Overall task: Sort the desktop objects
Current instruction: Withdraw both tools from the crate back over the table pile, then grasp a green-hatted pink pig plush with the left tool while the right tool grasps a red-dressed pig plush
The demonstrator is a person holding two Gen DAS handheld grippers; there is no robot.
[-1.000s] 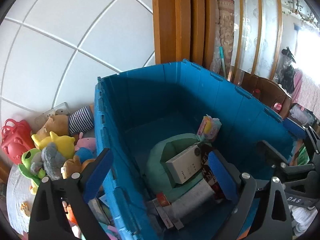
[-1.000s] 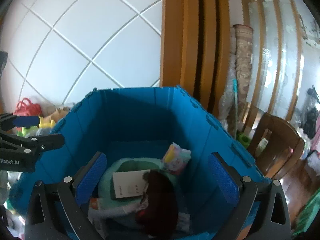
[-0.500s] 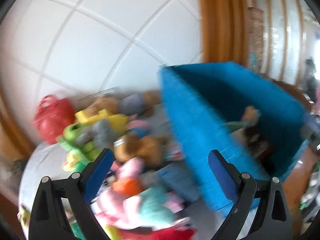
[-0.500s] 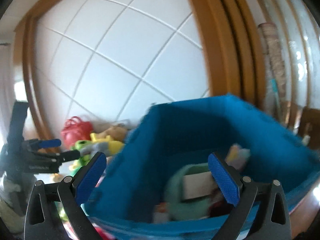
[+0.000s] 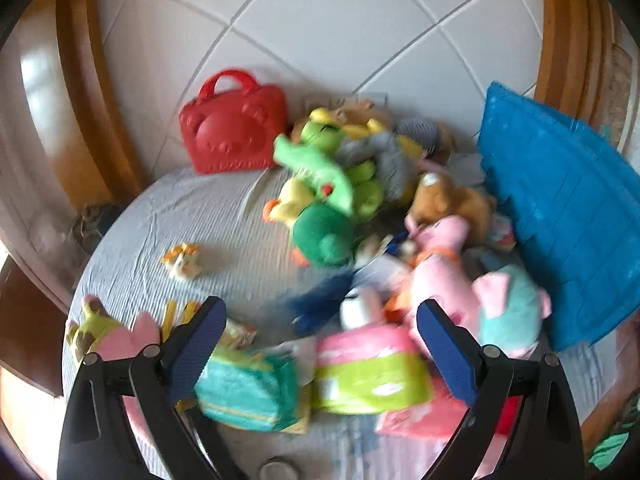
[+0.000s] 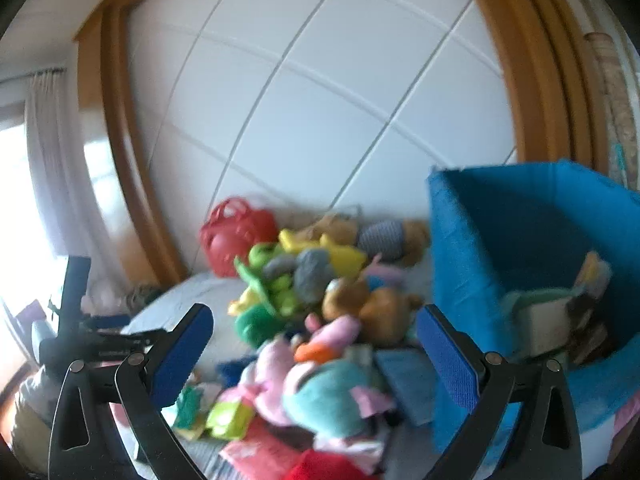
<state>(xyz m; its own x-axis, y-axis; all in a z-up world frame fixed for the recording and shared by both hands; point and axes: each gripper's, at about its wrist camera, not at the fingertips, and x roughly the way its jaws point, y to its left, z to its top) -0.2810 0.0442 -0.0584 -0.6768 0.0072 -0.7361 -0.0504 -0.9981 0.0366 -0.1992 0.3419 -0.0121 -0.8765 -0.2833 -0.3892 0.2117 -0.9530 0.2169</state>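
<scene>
My left gripper [image 5: 320, 332] is open and empty, above a pile of toys on a round table with a striped cloth [image 5: 168, 224]. Below it lie a teal pack [image 5: 248, 392], a pink and green pack [image 5: 368, 376], a pink plush [image 5: 440, 272] and a green plush [image 5: 324, 236]. My right gripper [image 6: 316, 344] is open and empty, over the same pile, with the pink plush [image 6: 332, 332] and a teal plush [image 6: 332, 396] between its fingers. The blue crate [image 6: 472, 280] stands to the right and holds several items; it also shows in the left wrist view [image 5: 560, 208].
A red toy bag [image 5: 236, 128] leans on the white tiled wall at the back. A small orange toy [image 5: 182, 262] lies alone on the cloth at left. The left gripper's body shows at the left edge of the right wrist view [image 6: 80, 340]. Wooden frames flank the wall.
Both grippers have swung left, away from above the blue crate to over the toy pile on the table. Both stay open and empty.
</scene>
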